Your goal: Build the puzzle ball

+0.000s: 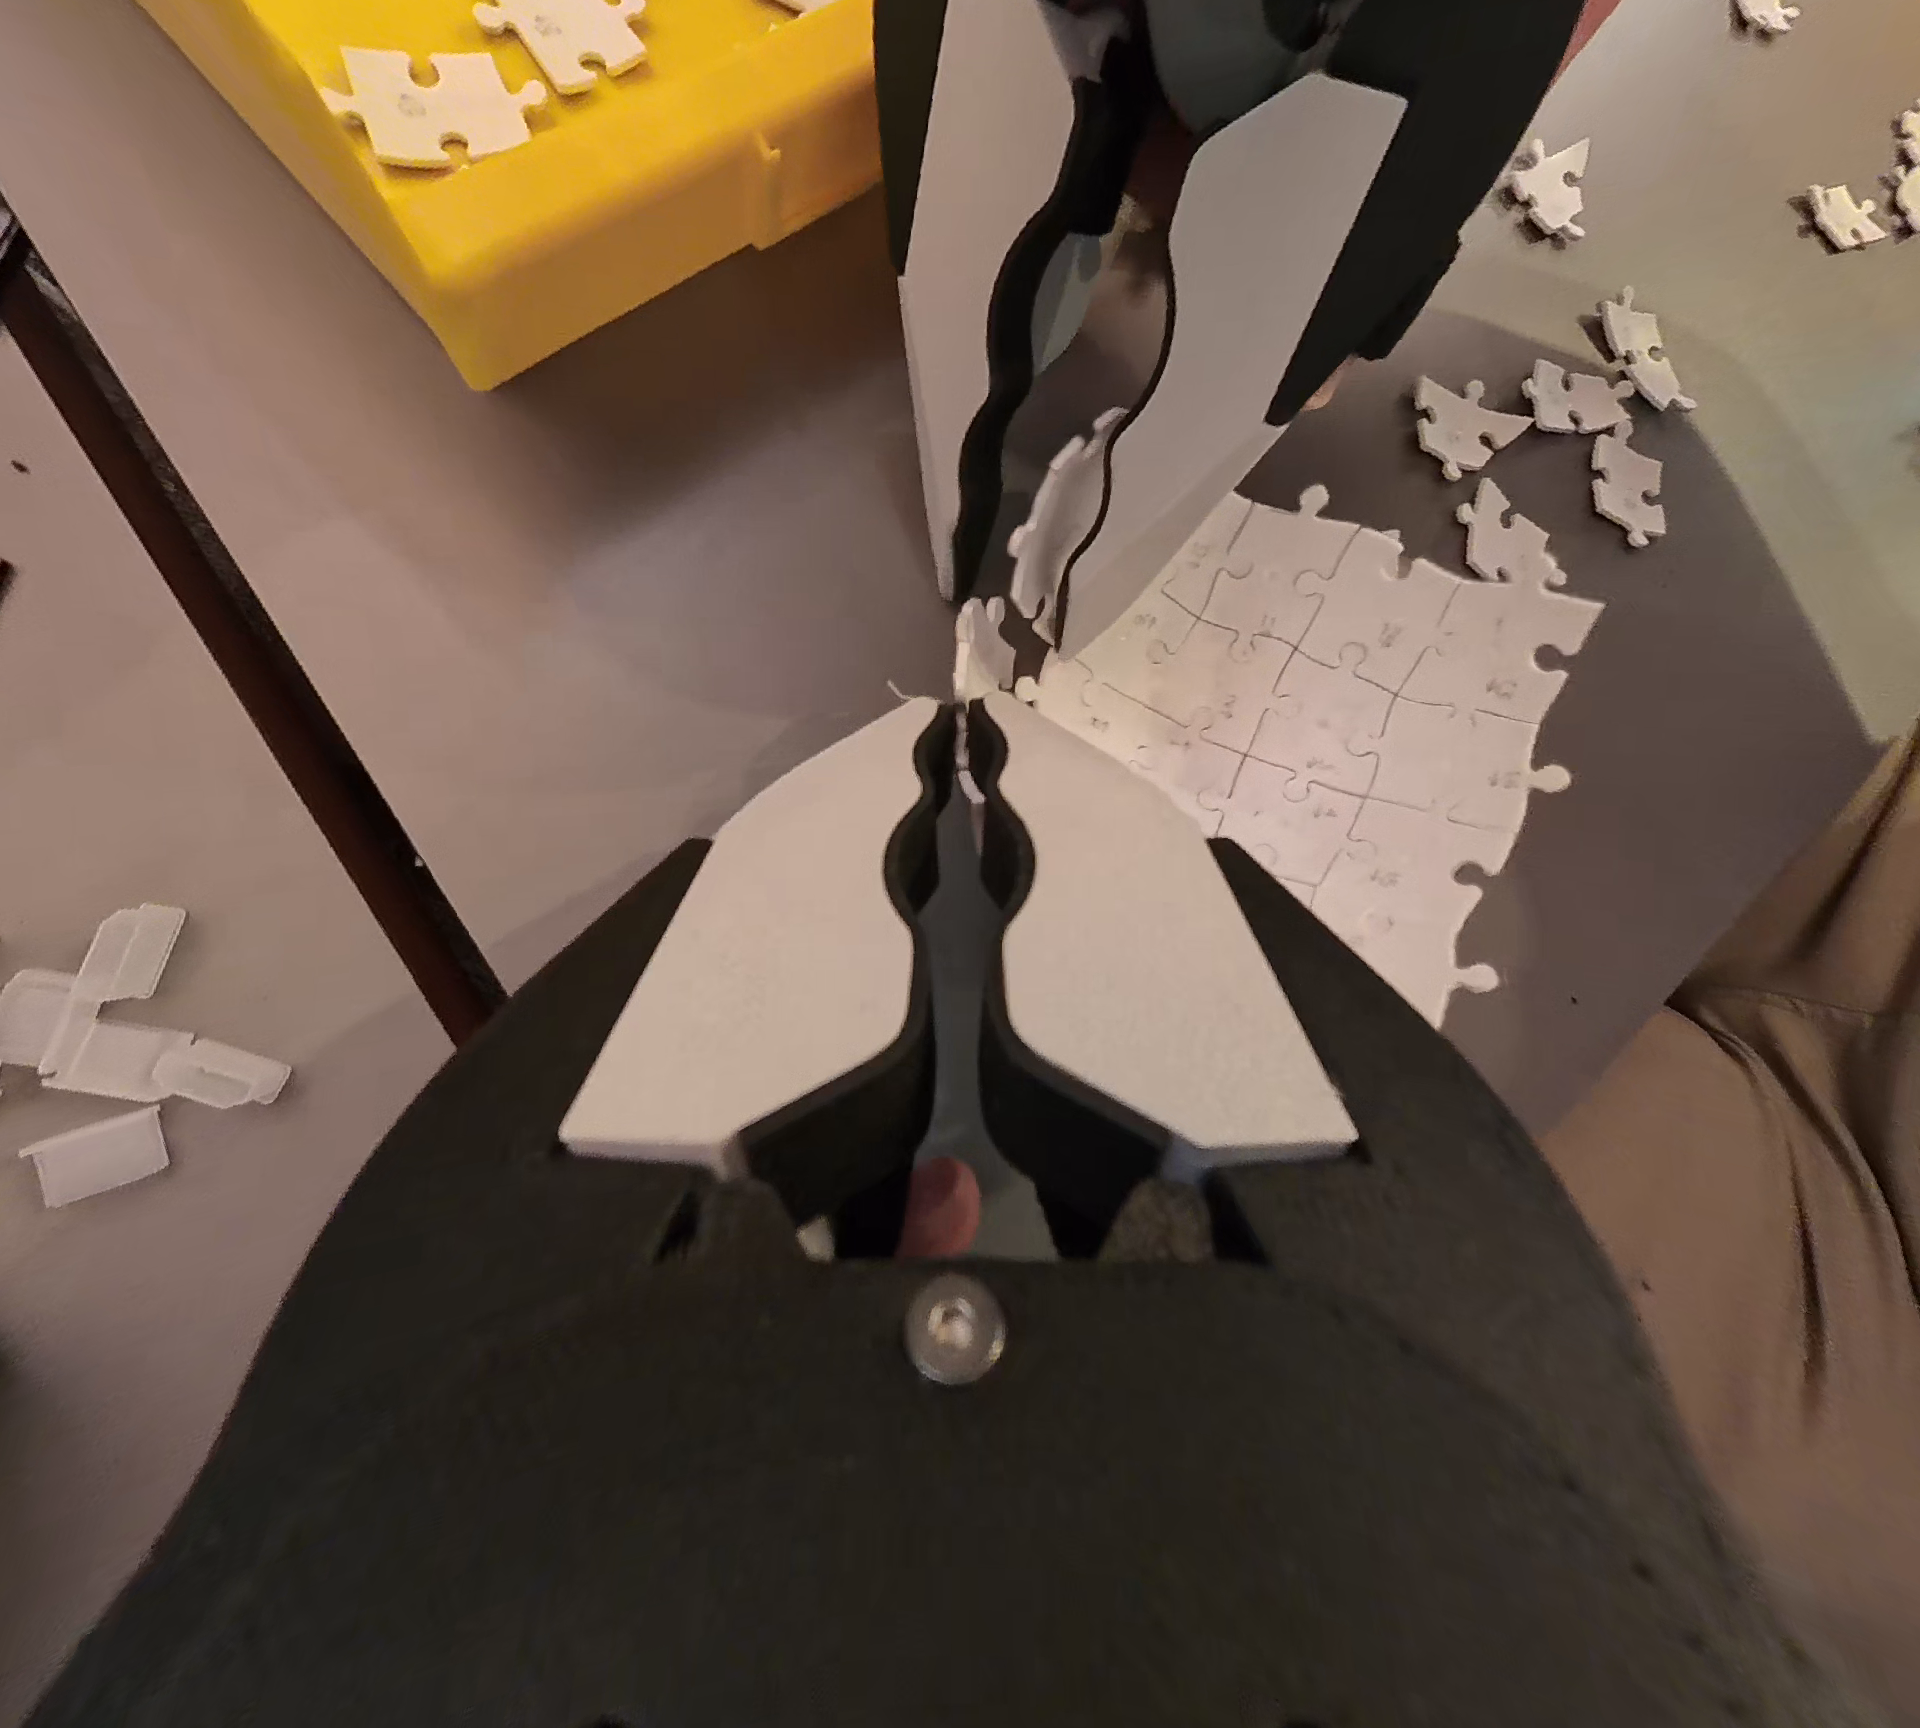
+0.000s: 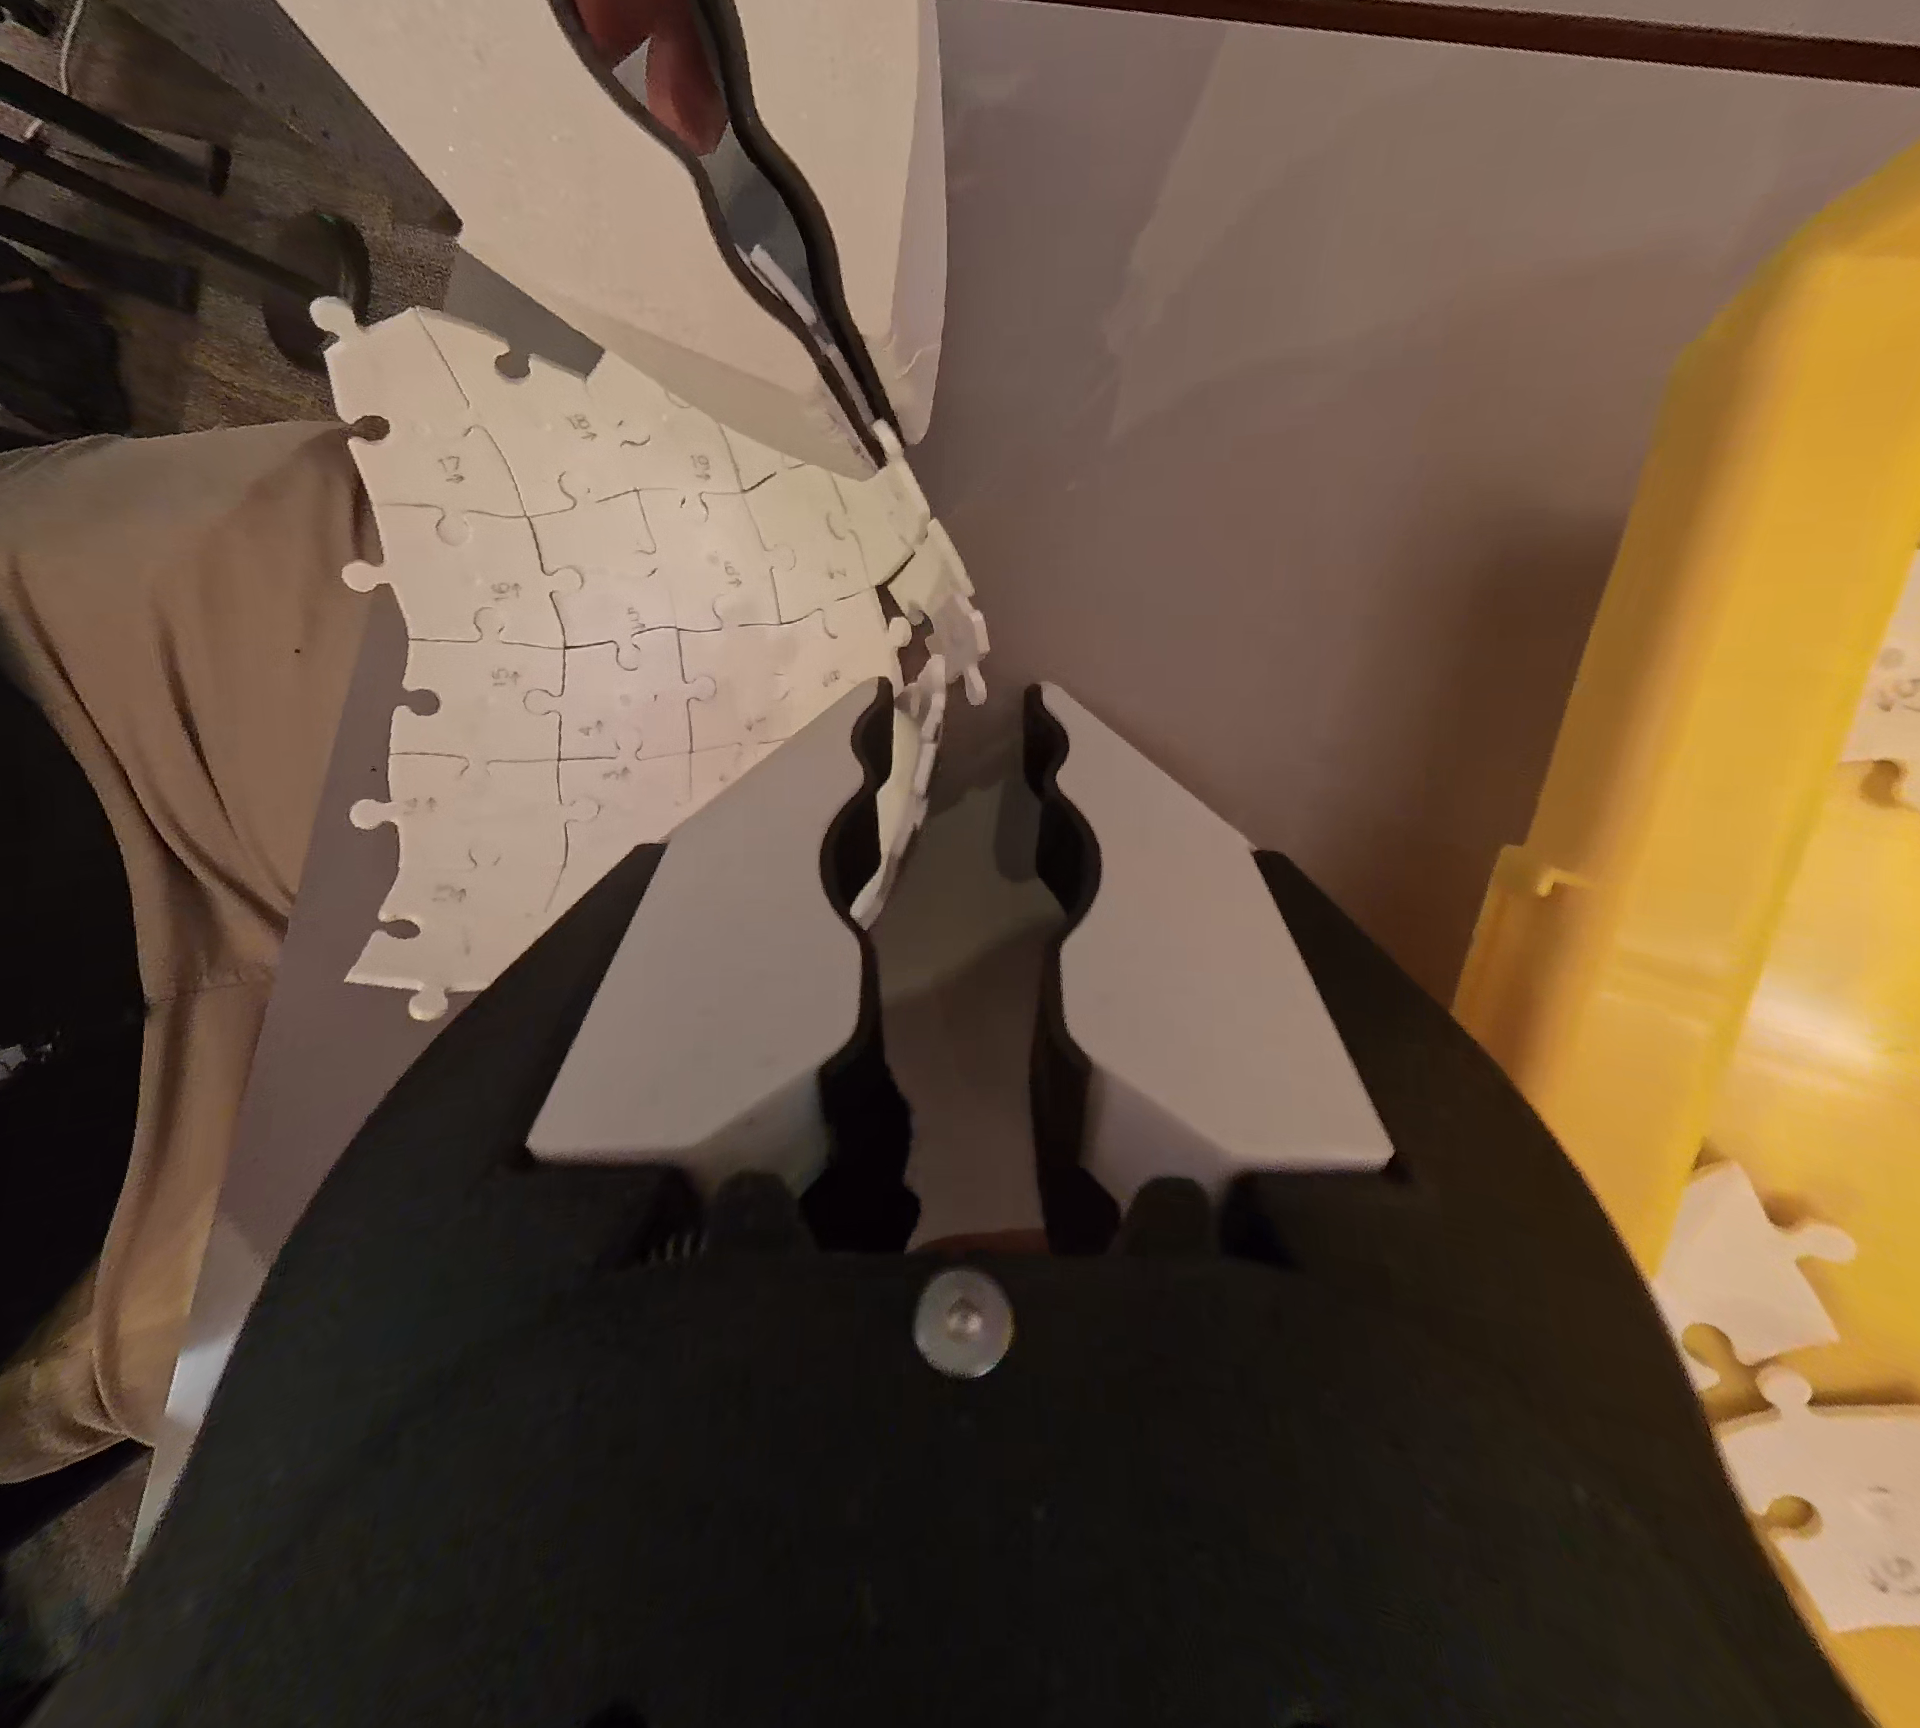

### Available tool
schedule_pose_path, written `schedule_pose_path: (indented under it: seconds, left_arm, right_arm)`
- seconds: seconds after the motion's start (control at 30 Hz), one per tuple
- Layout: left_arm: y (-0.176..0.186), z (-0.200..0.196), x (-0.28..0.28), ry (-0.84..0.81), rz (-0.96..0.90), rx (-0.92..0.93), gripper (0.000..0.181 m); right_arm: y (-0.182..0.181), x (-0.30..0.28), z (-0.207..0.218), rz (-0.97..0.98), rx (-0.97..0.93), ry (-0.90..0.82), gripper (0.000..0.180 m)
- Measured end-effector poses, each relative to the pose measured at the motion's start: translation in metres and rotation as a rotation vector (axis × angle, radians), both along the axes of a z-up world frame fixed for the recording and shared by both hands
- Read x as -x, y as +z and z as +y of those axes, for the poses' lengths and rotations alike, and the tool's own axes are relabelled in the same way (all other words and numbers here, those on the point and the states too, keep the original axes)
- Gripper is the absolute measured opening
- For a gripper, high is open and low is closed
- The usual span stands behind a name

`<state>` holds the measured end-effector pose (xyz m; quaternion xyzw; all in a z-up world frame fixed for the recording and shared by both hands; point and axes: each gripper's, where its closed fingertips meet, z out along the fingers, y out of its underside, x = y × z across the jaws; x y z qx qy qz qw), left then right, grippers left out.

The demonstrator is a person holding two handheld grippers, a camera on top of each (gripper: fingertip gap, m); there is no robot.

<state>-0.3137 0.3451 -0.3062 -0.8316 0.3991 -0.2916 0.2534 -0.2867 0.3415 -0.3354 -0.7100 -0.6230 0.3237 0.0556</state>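
A curved white sheet of joined puzzle pieces (image 1: 1351,722) is held above the grey table; it also shows in the right wrist view (image 2: 582,639). My left gripper (image 1: 961,728) is shut on the sheet's near corner edge, and appears from above in the right wrist view (image 2: 878,442). My right gripper (image 2: 961,702) is open at that same corner and comes in from the top in the left wrist view (image 1: 1013,618). A single white piece (image 2: 909,785) lies against its left finger, with its top end at the sheet's corner; the other finger stands apart from it.
A yellow bin (image 1: 582,244) with several loose pieces stands at the back left, and on the right in the right wrist view (image 2: 1662,847). More loose pieces (image 1: 1558,421) lie on the table. Clear plastic bits (image 1: 114,1034) lie at left. A person's tan trouser leg (image 1: 1766,1263) is close. My hands' fingertips stand some 5 centimetres from each other.
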Motion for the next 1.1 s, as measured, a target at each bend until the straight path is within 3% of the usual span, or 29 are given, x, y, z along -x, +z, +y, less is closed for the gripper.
schedule_pose_path:
  seconds: [0.3,0.93,1.1]
  left_arm:
    - [0.0024,0.0008,-0.0016,0.001,-0.007,-0.028,0.002]
    - [0.0049,-0.003,-0.0021,-0.009,-0.031,-0.029,0.003]
    - [0.0069,-0.0068,-0.0009,-0.032,-0.037,0.013,0.016]
  right_arm:
    - [0.0027,0.0024,-0.0038,0.024,0.015,0.009,0.007]
    - [0.0063,0.0024,-0.0079,0.059,0.029,0.004,0.003]
    - [0.0079,0.0026,-0.0082,0.074,0.034,-0.008,0.002]
